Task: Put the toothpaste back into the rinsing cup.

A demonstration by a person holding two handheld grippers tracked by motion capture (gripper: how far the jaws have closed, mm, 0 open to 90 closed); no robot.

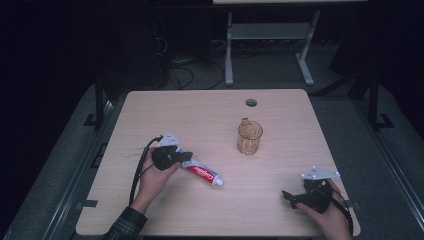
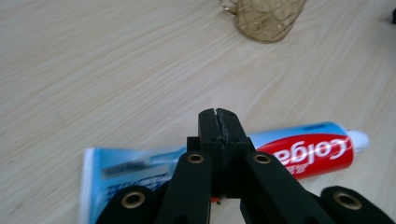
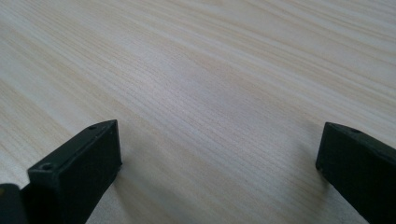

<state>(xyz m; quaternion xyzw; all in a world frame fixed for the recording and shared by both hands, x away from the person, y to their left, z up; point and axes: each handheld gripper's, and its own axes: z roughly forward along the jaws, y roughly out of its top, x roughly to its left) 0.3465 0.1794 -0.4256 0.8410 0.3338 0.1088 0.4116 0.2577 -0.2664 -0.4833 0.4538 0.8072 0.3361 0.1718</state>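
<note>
**Left gripper clenched over the toothpaste, right gripper spread at the counter's corner**

Your left hand (image 1: 152,175) reaches in from the bottom left, forearm in a plaid sleeve (image 1: 125,225), and holds the left gripper (image 1: 186,157) low over the counter (image 1: 200,110). Its jaws point right and are pressed together, with only a thin seam between them in the left gripper view. They sit above the middle of the Colgate toothpaste tube (image 2: 299,151); whether they pinch it, you cannot tell from these views. The tube lies flat on the counter, white cap (image 2: 359,140) toward the right front, flat crimped end under your hand.

Your right hand (image 1: 327,217) rests at the near right corner, holding the right gripper (image 1: 287,196) with its jaws aimed left and spread wide over bare wood, grasping nothing.

An amber glass mug (image 1: 249,136) stands upright beyond the tube, well apart from both grippers. A round cable hole (image 1: 251,102) sits near the far edge.
</note>
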